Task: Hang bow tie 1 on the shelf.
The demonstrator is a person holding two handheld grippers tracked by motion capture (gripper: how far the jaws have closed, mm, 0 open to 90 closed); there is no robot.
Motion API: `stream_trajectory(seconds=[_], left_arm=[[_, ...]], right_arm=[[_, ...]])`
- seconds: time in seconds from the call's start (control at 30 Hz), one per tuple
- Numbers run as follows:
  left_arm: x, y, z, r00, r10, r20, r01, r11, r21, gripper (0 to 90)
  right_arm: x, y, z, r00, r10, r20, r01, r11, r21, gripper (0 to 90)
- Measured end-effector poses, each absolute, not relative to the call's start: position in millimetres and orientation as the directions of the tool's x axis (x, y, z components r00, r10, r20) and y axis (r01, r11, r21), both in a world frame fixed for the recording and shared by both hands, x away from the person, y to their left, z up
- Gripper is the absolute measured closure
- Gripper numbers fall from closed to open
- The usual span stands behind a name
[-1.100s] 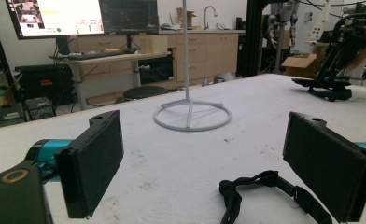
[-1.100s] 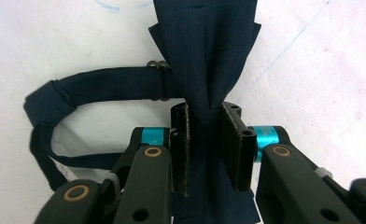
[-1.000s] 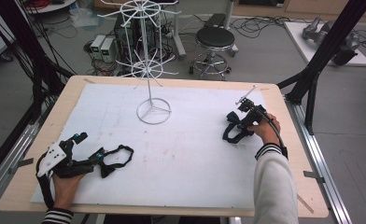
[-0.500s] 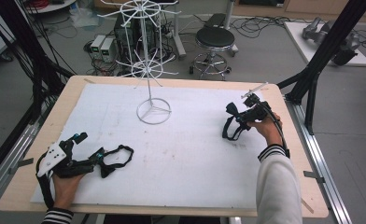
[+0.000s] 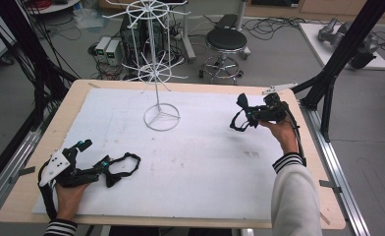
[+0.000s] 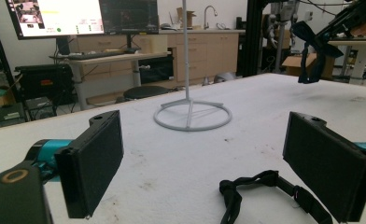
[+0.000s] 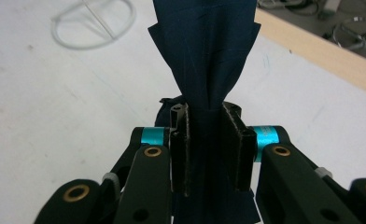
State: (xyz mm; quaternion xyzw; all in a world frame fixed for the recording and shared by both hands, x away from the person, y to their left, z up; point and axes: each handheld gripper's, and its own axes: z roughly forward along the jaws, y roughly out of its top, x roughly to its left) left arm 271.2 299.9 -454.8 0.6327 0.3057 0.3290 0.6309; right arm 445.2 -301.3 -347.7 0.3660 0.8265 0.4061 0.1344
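Dark blue cloth bow tie (image 7: pixel 208 56) is pinched tight in the right gripper (image 5: pixel 259 114), lifted at three o'clock. Another black strap bow tie (image 5: pixel 123 164) lies between the wide-apart left gripper (image 5: pixel 90 169) jaws. White wire rack (image 5: pixel 157 64) looks bare, so hanging probably comes next.
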Motion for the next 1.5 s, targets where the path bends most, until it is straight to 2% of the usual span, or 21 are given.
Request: stream_trajectory(seconds=[0.7,0.97,1.5], left_arm=[[271,300,-455,0.597,0.801,0.032,-0.029,-0.018,0.999,12.7],[271,300,-455,0.596,0.802,0.032,-0.029,-0.019,0.999,12.7],[271,300,-455,0.597,0.802,0.030,-0.029,-0.016,0.999,12.7]], right_arm=[[435,-289,-333,-0.758,0.645,0.101,0.356,0.279,0.892,74.8],[434,-283,-328,-0.769,0.628,0.121,0.326,0.223,0.919,75.0],[438,-261,-313,-0.794,0.595,0.121,0.284,0.187,0.940,75.1]])
